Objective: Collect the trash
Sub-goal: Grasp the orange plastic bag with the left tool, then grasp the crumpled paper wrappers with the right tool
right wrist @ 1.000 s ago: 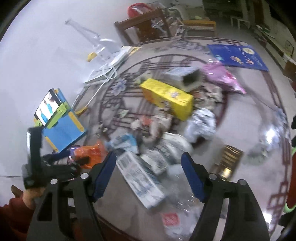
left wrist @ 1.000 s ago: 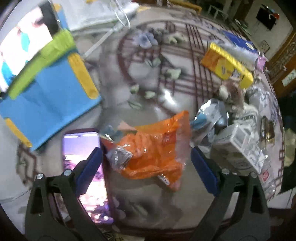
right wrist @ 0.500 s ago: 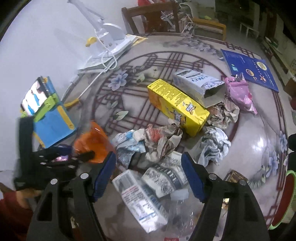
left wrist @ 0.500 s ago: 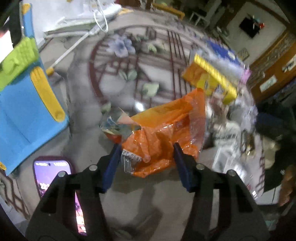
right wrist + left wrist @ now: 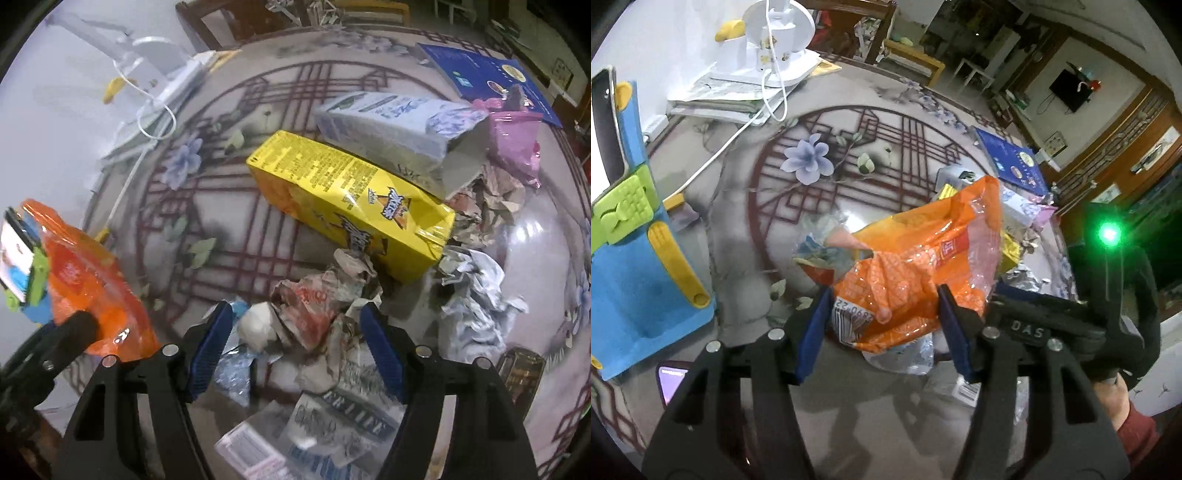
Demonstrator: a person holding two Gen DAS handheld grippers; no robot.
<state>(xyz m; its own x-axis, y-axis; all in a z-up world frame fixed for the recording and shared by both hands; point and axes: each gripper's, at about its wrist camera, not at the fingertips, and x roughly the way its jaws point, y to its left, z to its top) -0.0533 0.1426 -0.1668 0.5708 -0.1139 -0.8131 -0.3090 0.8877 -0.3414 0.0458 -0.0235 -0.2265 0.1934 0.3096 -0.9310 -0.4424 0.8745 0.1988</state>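
My left gripper (image 5: 884, 328) is shut on an orange plastic snack bag (image 5: 919, 258) and holds it lifted above the table. The bag also shows at the left of the right wrist view (image 5: 85, 280). My right gripper (image 5: 297, 339) is open, its blue pads on either side of a heap of crumpled wrappers (image 5: 314, 302) and a white paper ball (image 5: 258, 323). Beyond it lie a yellow carton (image 5: 351, 203), a pale blue and white carton (image 5: 388, 125), a pink bag (image 5: 513, 144) and crumpled paper (image 5: 476, 295).
A blue and green phone stand (image 5: 631, 236) with a phone stands at the left, another phone (image 5: 670, 380) lies flat near the table edge. A white lamp base with cable (image 5: 768, 62) sits at the back. A blue book (image 5: 487, 74) lies far right.
My left gripper closed on the orange bag and lifted it off the table. My right gripper moved forward and lower over the crumpled wrappers, staying open.
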